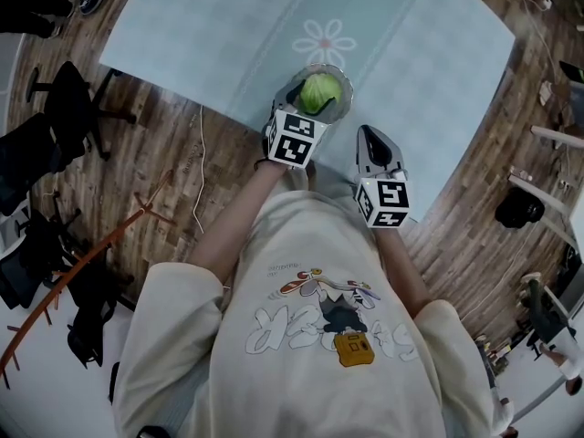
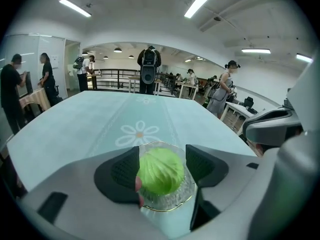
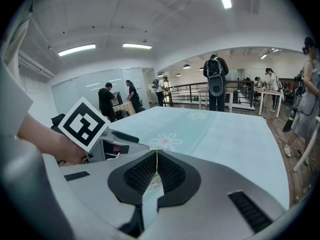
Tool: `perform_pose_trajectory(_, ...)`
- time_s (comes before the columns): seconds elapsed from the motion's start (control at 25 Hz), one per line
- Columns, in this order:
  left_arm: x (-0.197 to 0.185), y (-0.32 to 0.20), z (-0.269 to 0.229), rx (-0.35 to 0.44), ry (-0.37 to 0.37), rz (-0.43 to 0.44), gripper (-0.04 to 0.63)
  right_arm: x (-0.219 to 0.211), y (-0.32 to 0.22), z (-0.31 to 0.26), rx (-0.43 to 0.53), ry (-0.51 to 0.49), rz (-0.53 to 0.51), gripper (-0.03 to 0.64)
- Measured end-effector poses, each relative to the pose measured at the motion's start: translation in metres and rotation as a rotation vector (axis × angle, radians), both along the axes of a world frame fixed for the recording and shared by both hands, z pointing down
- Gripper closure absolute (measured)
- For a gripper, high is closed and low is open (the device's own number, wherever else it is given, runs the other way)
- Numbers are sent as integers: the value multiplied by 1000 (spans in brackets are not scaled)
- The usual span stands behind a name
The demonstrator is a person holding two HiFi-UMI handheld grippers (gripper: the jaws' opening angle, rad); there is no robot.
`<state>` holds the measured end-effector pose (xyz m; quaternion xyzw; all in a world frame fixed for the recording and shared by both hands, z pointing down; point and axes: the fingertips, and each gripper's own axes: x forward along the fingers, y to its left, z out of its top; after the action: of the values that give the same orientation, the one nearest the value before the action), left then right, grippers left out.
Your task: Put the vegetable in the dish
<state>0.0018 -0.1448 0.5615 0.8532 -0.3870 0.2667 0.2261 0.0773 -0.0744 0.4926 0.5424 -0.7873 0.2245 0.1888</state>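
Note:
A round green cabbage [image 1: 321, 90] lies in a clear glass dish [image 1: 329, 67] with a gold rim, near the front edge of the pale blue table [image 1: 411, 44]. My left gripper [image 1: 313, 103] reaches over the dish from the near side. In the left gripper view the cabbage [image 2: 160, 170] sits between the jaws of the left gripper [image 2: 161, 166]. The left pad is at its side, and a thin strip of the dish [image 2: 167, 207] shows before the right pad. My right gripper [image 1: 369, 139] hovers to the right of the dish, and in its own view the right gripper [image 3: 156, 160] is shut on nothing.
The tablecloth carries a printed flower [image 1: 324, 40] just beyond the dish. Wooden floor [image 1: 173, 144] surrounds the table, with chairs [image 1: 64, 108] at the left. Several people [image 2: 147, 69] stand at the far end of the room.

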Motion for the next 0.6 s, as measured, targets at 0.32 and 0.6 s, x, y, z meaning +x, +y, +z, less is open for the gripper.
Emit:
perform_pose_trajectory(0.32, -18, 16, -40, 17, 34, -22, 387, -4, 3, -20, 58, 24, -11, 592)
perform_pose_trajectory(0.6, -30, 32, -85, 61, 52, 3, 485, -13, 12, -48, 103, 1, -34, 593)
